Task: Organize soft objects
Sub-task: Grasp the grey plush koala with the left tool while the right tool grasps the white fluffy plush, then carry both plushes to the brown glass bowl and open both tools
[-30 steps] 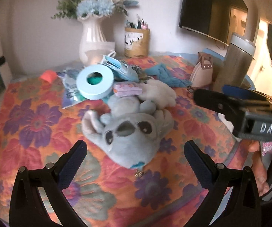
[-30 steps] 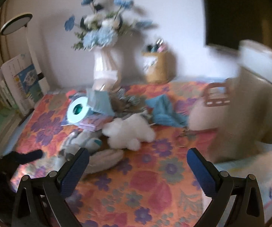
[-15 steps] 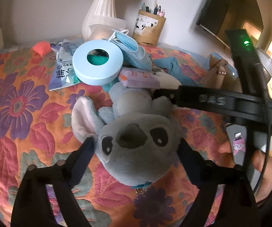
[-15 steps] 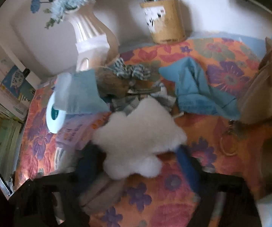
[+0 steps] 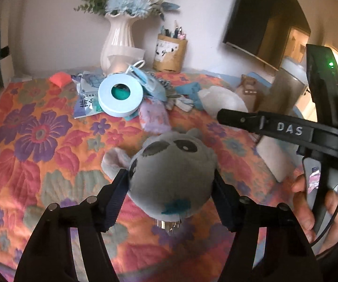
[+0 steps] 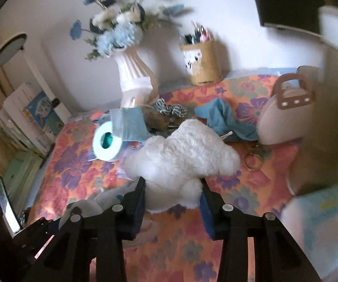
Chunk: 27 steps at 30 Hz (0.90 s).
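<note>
A: Nearest first. What had changed in the last second?

B: Both tools had been spread wide over the floral quilted cloth [image 5: 39,155], each with nothing between its fingers. At this moment the left gripper [image 5: 171,188] had its jaws closing on the grey plush toy [image 5: 172,166], pads pressing its cheeks, and the toy looked lifted clear of the cloth. The right gripper [image 6: 172,202] was likewise closing, pinching the lower lobe of the white fluffy plush [image 6: 183,155].

A: So what did that mean for the job?

B: I judged two soft items picked out of the clutter at once; sorting them somewhere was the part left.

A: Materials?

B: Grey toy: short smooth pile, rounded head, dark oval eyes, a teal stitched patch and a small metal clip hanging below. White plush: long shaggy fleece, lumpy cloud shape, squashing readily at the pinch. Expect both to sag.

A: Farther back?

B: Mid-table, a pale blue ring-shaped case [image 5: 121,95] with a teal centre, hard and glossy, lying on a printed packet. Right of it a crumpled blue cloth [image 6: 225,119] and a stiff beige handbag [image 6: 286,115]. Far edge: a ribbed white vase [image 5: 117,40] of blue flowers and a cardboard pen holder [image 5: 170,52] by the wall.
</note>
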{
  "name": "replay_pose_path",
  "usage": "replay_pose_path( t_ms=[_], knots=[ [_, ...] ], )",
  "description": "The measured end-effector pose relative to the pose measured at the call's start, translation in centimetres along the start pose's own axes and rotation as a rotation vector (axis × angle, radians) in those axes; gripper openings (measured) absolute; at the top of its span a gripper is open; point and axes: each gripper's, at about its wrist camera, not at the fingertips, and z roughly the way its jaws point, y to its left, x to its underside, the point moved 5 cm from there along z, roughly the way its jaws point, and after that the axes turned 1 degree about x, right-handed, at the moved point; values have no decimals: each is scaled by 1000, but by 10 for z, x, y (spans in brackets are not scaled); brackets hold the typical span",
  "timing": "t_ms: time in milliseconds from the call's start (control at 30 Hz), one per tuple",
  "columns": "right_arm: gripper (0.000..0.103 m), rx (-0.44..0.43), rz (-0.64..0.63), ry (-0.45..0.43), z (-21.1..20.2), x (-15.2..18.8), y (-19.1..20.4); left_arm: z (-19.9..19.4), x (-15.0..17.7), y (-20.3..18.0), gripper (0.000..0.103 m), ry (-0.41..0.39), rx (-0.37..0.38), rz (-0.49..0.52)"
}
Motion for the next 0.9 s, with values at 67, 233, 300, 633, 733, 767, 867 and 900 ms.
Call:
replay_pose_path(
  t_ms=[67,233,300,633,733,767,867,900],
  knots=[
    [40,-9,5,-11,-14,3,0,-6,4,-7,66,0,5,11],
    [40,-4,14,-16,-40,13,-10,-4,19,-23,69,40,-9,51],
    [40,1,13,-7,-43,19,-15,3,28,-21,73,79,-24,33],
    [40,-18,-6,26,-45,36,-14,31,20,-13,74,128,-10,-64],
    [40,-29,-37,5,-57,36,-7,23,16,-19,65,94,-20,-41],
    [40,-34,-47,-5,-63,36,-5,18,14,-23,65,77,-18,-35],
    [40,-34,-65,-40,-84,35,-6,-1,6,-38,65,20,-2,-15],
    [40,-29,-66,-53,-93,33,-10,-9,2,-47,65,-3,18,-7]
  ],
)
